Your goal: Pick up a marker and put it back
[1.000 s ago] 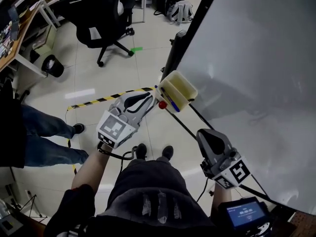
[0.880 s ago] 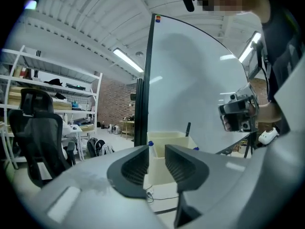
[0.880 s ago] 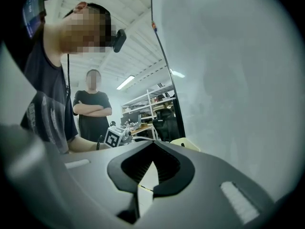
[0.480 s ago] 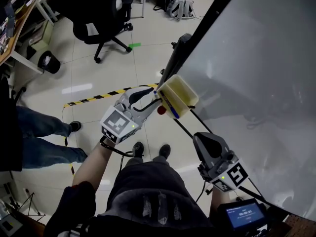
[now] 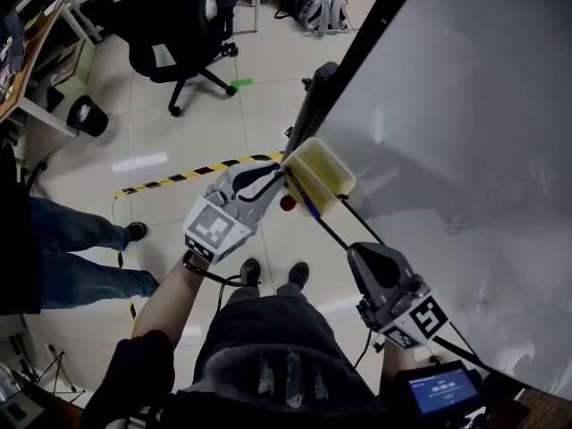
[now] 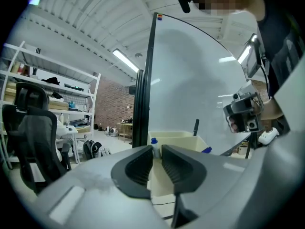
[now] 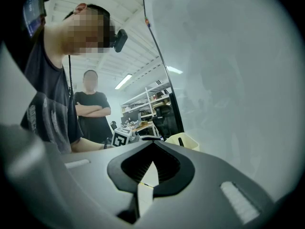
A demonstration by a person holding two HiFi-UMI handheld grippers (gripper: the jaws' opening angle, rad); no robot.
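The blue-capped white marker [image 6: 154, 146] stands upright in the cream plastic tray [image 6: 183, 136] at frame centre. It sits between the closing jaws of the nearer left gripper [image 6: 157, 151], which reaches level toward it; a firm grip is not evident. The right gripper [image 7: 151, 149] hangs back, closed and empty.

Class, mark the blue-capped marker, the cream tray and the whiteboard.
blue-capped marker [image 6: 154, 141]: left gripper view, its cap.
cream tray [image 6: 177, 138]: left gripper view, far wall.
whiteboard [image 5: 465, 105]: head view, bare surface.

Floor [image 5: 161, 123]: pale glossy tiles, yellow-black tape [image 5: 179, 177]
Chair [image 5: 174, 21]: black, on wheels
Wall [image 6: 112, 111]: brick, far back
Light [image 6: 125, 60]: ceiling tube, on
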